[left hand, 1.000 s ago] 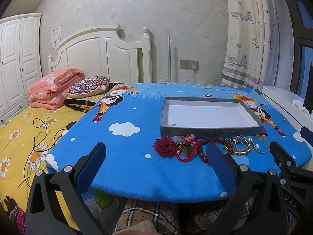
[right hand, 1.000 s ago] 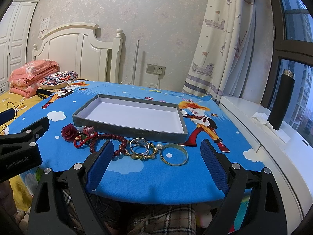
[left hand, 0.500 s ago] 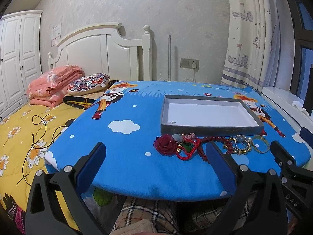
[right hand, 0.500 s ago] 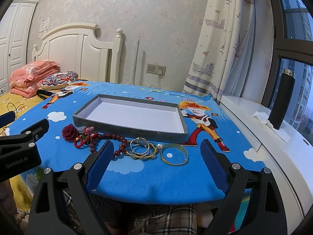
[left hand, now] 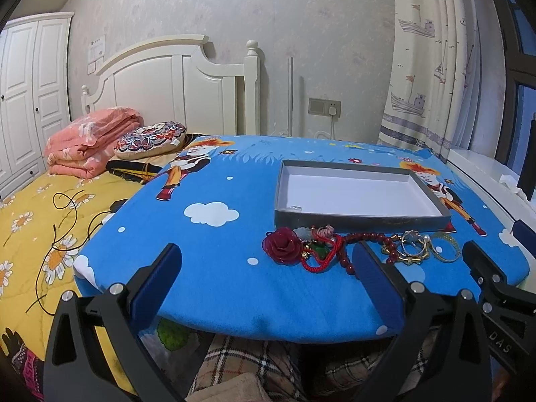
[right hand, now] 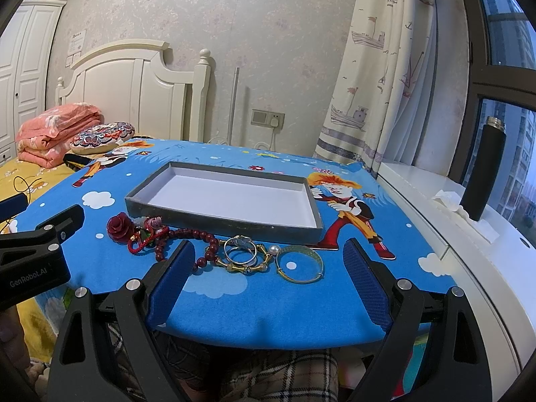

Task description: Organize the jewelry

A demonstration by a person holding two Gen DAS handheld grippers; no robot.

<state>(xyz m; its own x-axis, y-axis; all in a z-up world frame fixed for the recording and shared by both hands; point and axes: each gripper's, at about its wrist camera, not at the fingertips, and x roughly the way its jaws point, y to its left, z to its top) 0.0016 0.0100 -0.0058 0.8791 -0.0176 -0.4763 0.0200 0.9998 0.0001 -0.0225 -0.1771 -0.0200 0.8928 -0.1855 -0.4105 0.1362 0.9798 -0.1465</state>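
A shallow grey tray [left hand: 360, 218] [right hand: 221, 226] with a white floor sits on the blue cartoon cloth, nothing in it. In front of it lies a row of jewelry: a red rose brooch [left hand: 284, 247] [right hand: 119, 227], a red cord and dark red bead bracelet [left hand: 341, 251] [right hand: 187, 234], gold and silver rings [right hand: 243, 254] [left hand: 413, 246] and a green-gold bangle [right hand: 300, 264] [left hand: 445, 246]. My left gripper [left hand: 268, 269] stands open at the table's near edge, left of the pile. My right gripper [right hand: 268, 263] is open too, just short of the rings, holding nothing.
The blue cloth table [left hand: 201, 241] ends close in front of both grippers. A bed [left hand: 40, 221] with folded pink bedding and a pillow lies left. On the right a white sill [right hand: 445, 221] holds a black bottle [right hand: 482, 177]. Plaid-clad legs show under the table.
Both views have crept slightly; the jewelry and tray lie where they were, and both grippers stay open.
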